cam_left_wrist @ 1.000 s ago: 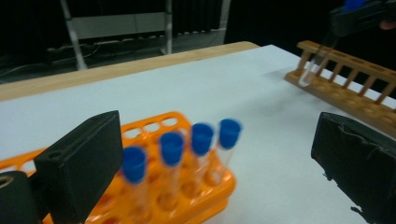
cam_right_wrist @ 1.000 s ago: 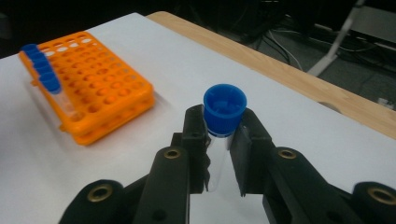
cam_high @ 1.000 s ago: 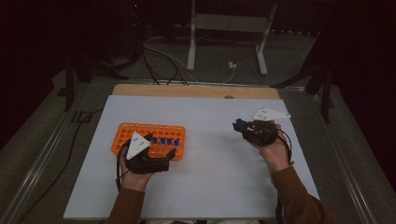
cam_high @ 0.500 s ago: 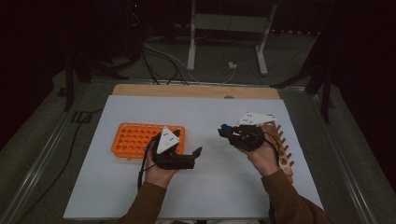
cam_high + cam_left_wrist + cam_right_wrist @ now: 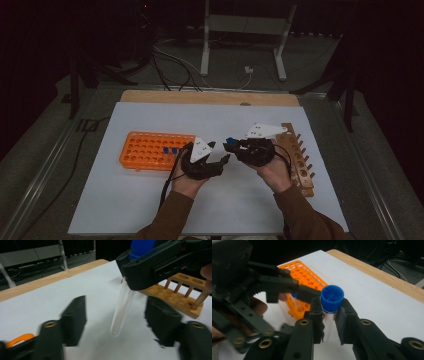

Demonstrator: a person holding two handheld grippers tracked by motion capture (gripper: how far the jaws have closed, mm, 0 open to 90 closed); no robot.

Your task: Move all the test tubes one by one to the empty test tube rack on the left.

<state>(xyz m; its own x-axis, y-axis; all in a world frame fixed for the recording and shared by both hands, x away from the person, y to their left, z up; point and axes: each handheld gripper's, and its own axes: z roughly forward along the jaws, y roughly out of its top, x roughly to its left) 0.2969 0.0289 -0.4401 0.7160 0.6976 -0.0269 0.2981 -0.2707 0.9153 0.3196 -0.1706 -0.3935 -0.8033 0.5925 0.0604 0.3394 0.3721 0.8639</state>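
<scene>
The right gripper (image 5: 329, 315) clamps a clear test tube (image 5: 327, 325) just below its blue cap (image 5: 332, 298); the left gripper (image 5: 287, 290) reaches in before the orange rack (image 5: 308, 277) on the white tabletop (image 5: 374, 300).

Tube (image 5: 122, 307) hangs between orange rack (image 5: 150, 150) and wooden rack (image 5: 299, 160).

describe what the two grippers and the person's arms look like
Both the left gripper and the right gripper are black, with chunky plastic jaws fixed by brass-coloured rivets. Each carries a pale three-cornered plate with small dark marks on top. A black cable trails from the left one along the forearm. The person wears brown sleeves.
</scene>
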